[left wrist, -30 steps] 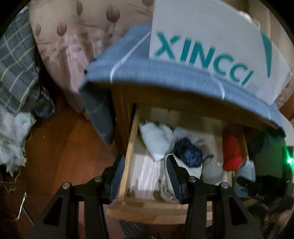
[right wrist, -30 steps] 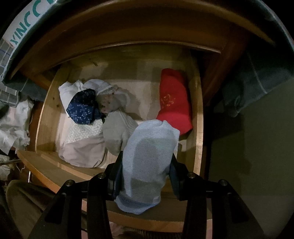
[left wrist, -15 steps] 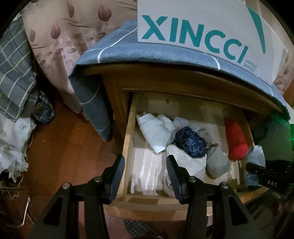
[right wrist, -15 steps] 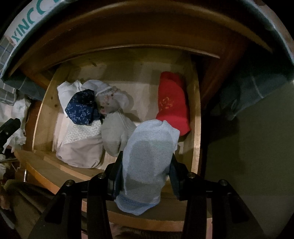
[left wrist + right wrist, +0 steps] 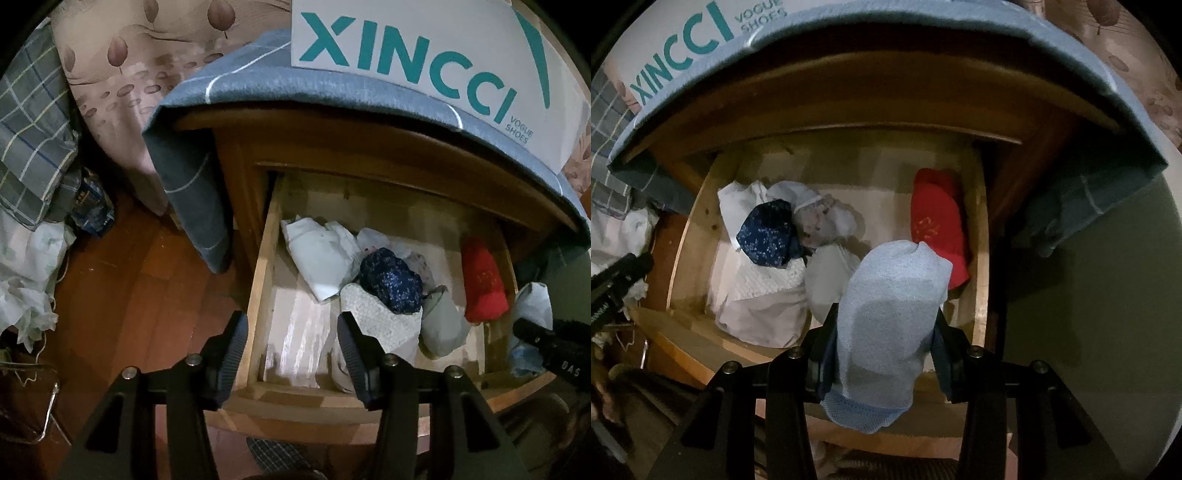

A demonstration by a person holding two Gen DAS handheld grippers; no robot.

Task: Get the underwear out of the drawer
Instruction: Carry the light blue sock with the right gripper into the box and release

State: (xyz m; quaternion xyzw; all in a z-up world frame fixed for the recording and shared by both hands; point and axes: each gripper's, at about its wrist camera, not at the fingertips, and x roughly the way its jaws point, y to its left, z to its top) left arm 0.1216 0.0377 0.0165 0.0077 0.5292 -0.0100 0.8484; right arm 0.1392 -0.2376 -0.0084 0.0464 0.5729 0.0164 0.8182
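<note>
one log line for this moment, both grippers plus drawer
right gripper: shut on light blue underwear | left gripper: opening, nothing held, above drawer | drawer: open, clothes inside

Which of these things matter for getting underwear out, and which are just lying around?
Part of the job:
- open drawer
- light blue underwear in the right gripper
- navy and red rolls

Just lying about:
- shoe box
- blue cloth
- plaid bedding

Left gripper (image 5: 291, 354): pointed steeply down, jaws opening, nothing between the pads. Right gripper (image 5: 884, 345): pointed steeply down, both pads clamped on a light-blue underwear (image 5: 890, 306) piece.
</note>
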